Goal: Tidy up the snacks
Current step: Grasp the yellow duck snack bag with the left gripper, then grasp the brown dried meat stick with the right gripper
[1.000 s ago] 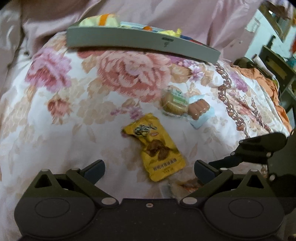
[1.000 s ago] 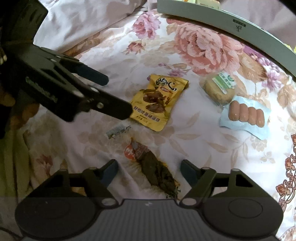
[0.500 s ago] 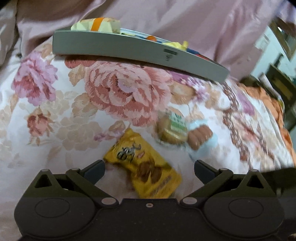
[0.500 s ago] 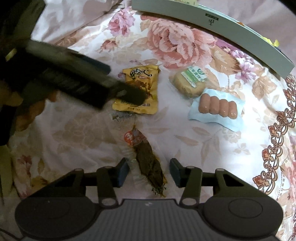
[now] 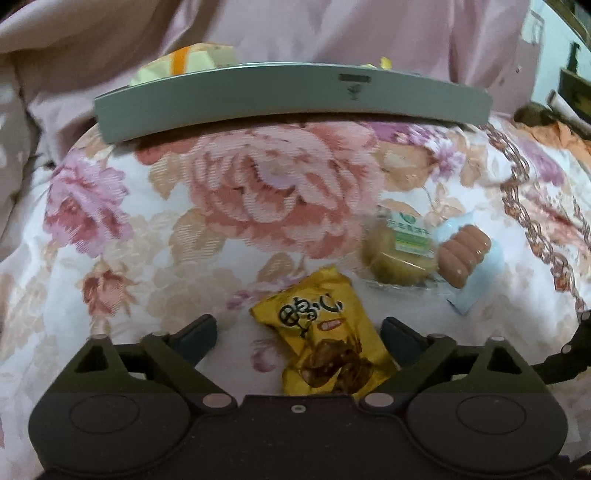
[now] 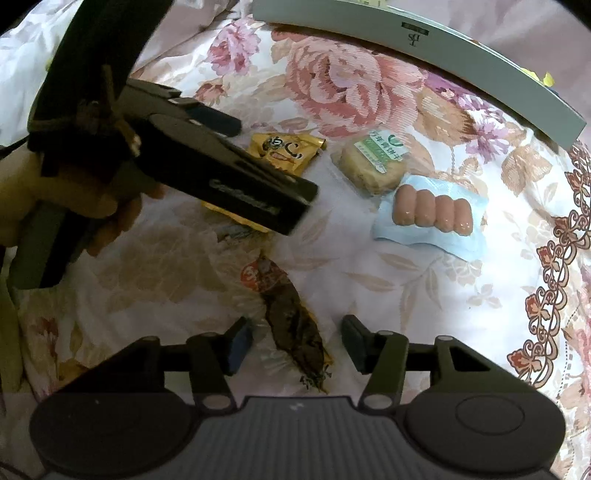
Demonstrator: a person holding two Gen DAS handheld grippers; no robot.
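A yellow snack packet [image 5: 325,347] lies on the floral bedspread between the open fingers of my left gripper [image 5: 298,334]; it also shows in the right wrist view [image 6: 284,151], partly under the left gripper's body [image 6: 221,177]. A brown clear-wrapped snack [image 6: 291,325] lies between the open fingers of my right gripper [image 6: 295,341]. A wrapped round cake [image 5: 400,251] and a pack of small sausages [image 5: 465,254] lie to the right. A grey tray [image 5: 288,99] with several snacks sits at the back.
The floral bedspread [image 5: 147,221] covers a rounded, soft surface. Pink bedding [image 5: 332,33] rises behind the tray. Dark furniture [image 5: 572,85] and orange cloth [image 5: 561,136] stand at the far right. The hand holding the left gripper [image 6: 22,206] is at the left.
My left gripper has moved forward over the yellow packet, which now lies between its fingers. My right gripper narrowed around the brown snack, then opened wider again.
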